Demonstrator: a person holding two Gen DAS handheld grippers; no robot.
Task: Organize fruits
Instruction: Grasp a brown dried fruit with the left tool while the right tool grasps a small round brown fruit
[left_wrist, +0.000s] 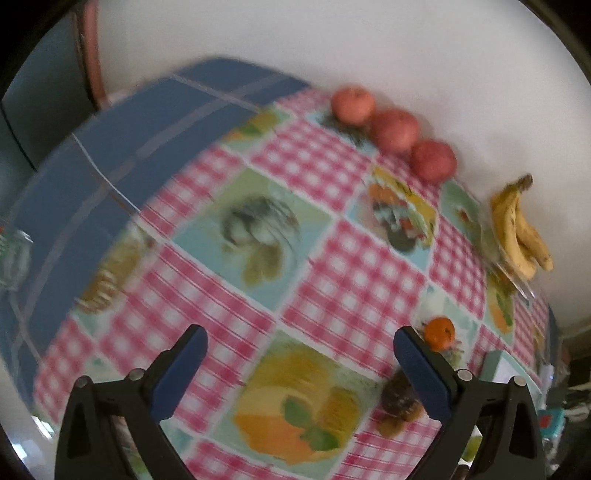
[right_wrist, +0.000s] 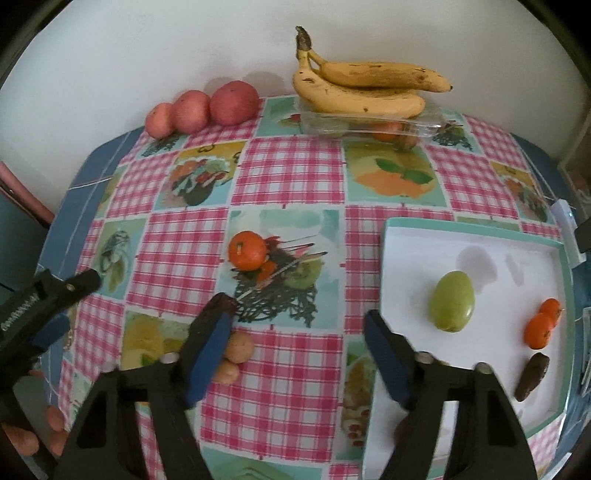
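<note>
**fruitbot_fan:** Right gripper (right_wrist: 299, 321) is spread wide with nothing in it, hanging over the checked tablecloth (right_wrist: 291, 177). So where's the loose mandarin (right_wrist: 247, 250)?

**tablewatcher:** Ahead of the claw and a bit left, sitting alone on a printed fruit square. Two small tan fruits (right_wrist: 236, 354) lie just beside the left finger. White tray (right_wrist: 417, 240) on the right holds a green mango (right_wrist: 452, 301), two mandarins (right_wrist: 541, 325) and a dark brown piece. Bananas (right_wrist: 362, 86) and three red apples (right_wrist: 201, 109) line the wall.

**fruitbot_fan:** Left gripper (left_wrist: 299, 339)?

**tablewatcher:** Also spread, empty, the mandarin just beyond its right finger.
</note>
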